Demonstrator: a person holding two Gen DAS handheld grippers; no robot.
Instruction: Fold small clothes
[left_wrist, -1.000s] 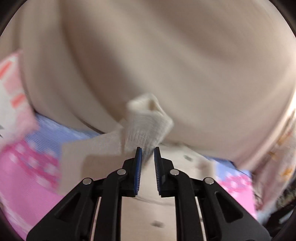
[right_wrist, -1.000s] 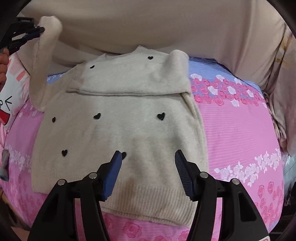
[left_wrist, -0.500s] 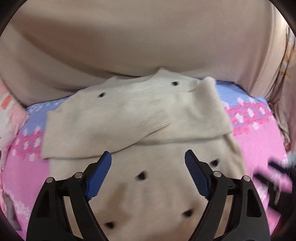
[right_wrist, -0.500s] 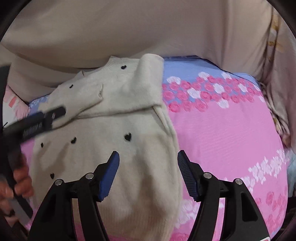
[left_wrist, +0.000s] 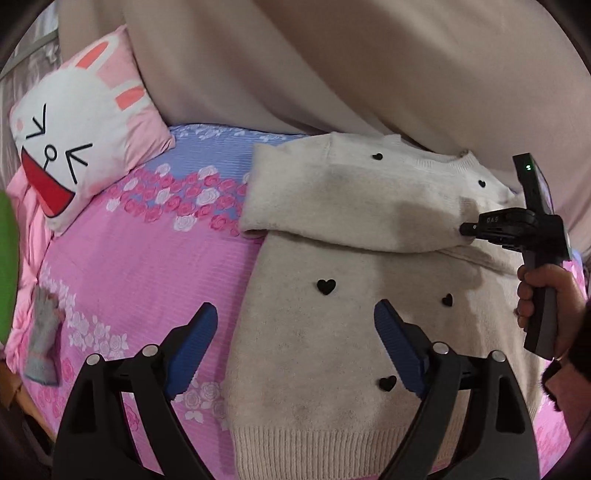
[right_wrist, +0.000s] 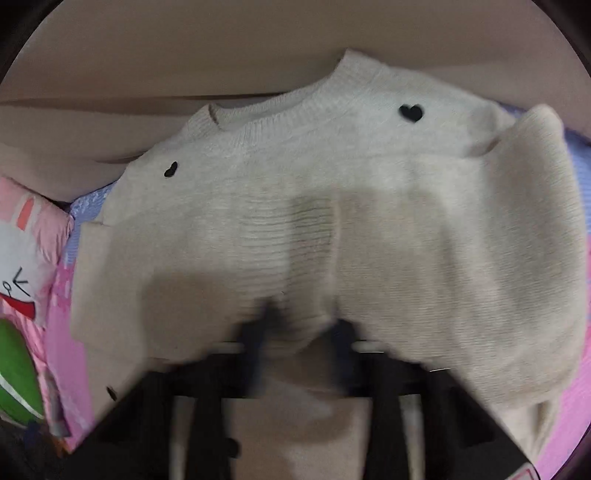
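Note:
A cream knit sweater (left_wrist: 354, 314) with small black hearts lies flat on the pink floral bedspread (left_wrist: 140, 266), both sleeves folded across its chest. My left gripper (left_wrist: 291, 347) is open and empty, hovering over the sweater's lower left part. My right gripper (left_wrist: 465, 229) shows in the left wrist view at the right, its tips at the folded sleeve's edge. In the right wrist view the sweater (right_wrist: 332, 206) fills the frame and my right gripper (right_wrist: 303, 332) is blurred, its fingers close together around the ribbed sleeve cuff (right_wrist: 295, 295).
A pink bunny pillow (left_wrist: 81, 147) lies at the upper left. A beige cover (left_wrist: 369, 66) rises behind the sweater. A grey item (left_wrist: 44, 339) lies on the bedspread at the left, next to a green object (left_wrist: 7, 266).
My left gripper let go of the sleeve, opened and drew back toward the hem. My right gripper moved forward to the folded sleeves and its fingers came together at the cuff.

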